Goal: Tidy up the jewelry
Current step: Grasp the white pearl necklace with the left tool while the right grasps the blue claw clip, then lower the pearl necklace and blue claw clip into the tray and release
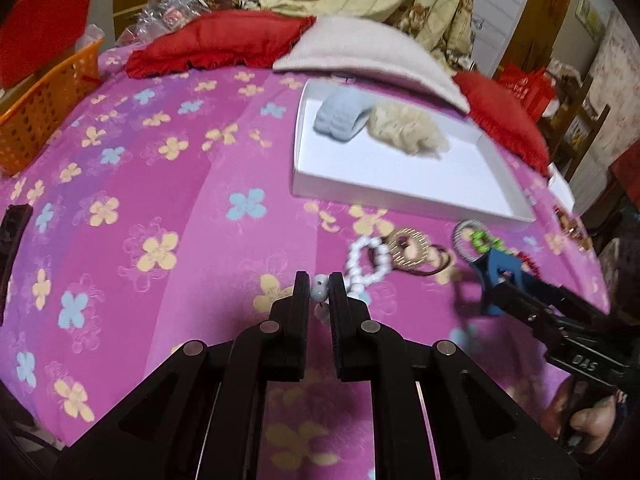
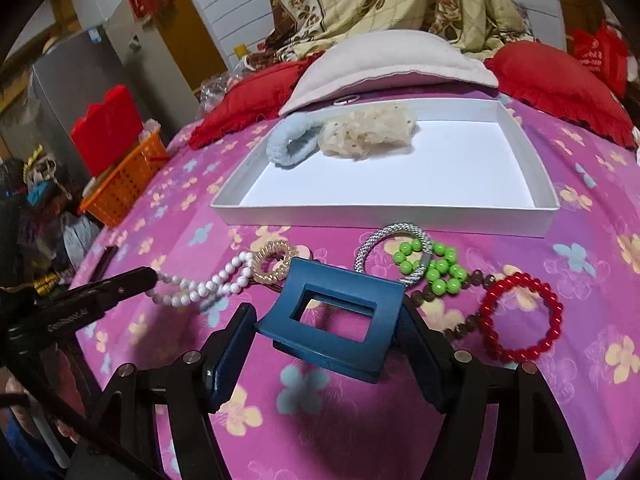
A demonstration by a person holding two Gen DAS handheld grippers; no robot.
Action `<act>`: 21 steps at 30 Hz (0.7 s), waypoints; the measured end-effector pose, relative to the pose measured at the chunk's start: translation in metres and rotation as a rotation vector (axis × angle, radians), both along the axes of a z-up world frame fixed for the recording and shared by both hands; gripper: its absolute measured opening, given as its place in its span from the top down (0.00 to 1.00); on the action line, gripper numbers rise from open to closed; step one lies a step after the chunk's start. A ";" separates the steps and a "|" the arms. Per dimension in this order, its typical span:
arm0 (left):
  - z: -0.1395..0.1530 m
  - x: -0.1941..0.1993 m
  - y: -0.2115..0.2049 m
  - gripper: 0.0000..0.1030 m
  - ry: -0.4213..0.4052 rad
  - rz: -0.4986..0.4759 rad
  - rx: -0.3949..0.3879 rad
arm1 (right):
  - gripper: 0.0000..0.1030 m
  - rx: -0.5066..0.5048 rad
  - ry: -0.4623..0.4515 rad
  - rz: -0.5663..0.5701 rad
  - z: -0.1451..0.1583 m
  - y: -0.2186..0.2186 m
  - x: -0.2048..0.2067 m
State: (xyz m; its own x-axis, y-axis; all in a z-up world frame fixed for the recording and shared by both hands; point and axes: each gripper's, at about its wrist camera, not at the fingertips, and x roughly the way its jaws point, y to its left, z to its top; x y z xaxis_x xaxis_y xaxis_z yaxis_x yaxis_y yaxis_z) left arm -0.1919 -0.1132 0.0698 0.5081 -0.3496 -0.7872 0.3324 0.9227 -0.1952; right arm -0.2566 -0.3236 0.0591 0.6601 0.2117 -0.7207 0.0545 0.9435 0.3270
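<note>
My left gripper [image 1: 319, 292] is shut on the white bead bracelet [image 1: 370, 262], low over the pink bedspread; it also shows in the right wrist view [image 2: 208, 284]. My right gripper [image 2: 332, 320] is shut on a blue hair claw clip [image 2: 334, 312], held above the bed; the clip also shows in the left wrist view [image 1: 498, 276]. A white tray [image 2: 380, 224] holds a light blue scrunchie [image 2: 294, 144] and a cream scrunchie [image 2: 366, 134]. In front of the tray lie a gold coil tie [image 2: 274, 266], a silver bangle [image 2: 394, 252], a green bead bracelet [image 2: 434, 266], a brown bead bracelet [image 2: 460, 320] and a red bead bracelet [image 2: 520, 316].
An orange basket [image 2: 124, 188] with a red box [image 2: 106, 132] stands at the left edge of the bed. Red cushions [image 2: 560, 88] and a pale pillow [image 2: 388, 60] lie behind the tray. A dark flat object [image 1: 14, 236] lies at the far left.
</note>
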 end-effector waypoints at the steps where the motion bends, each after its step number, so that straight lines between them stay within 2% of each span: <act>1: 0.006 -0.003 0.002 0.92 -0.007 0.000 -0.014 | 0.32 0.006 -0.008 -0.001 0.003 -0.001 -0.004; 12: 0.067 -0.027 0.011 0.92 -0.081 -0.023 -0.125 | 0.32 0.030 -0.072 0.008 0.025 -0.001 -0.024; 21: 0.090 -0.023 0.006 0.92 -0.093 -0.051 -0.178 | 0.32 0.017 -0.077 0.006 0.029 -0.008 -0.016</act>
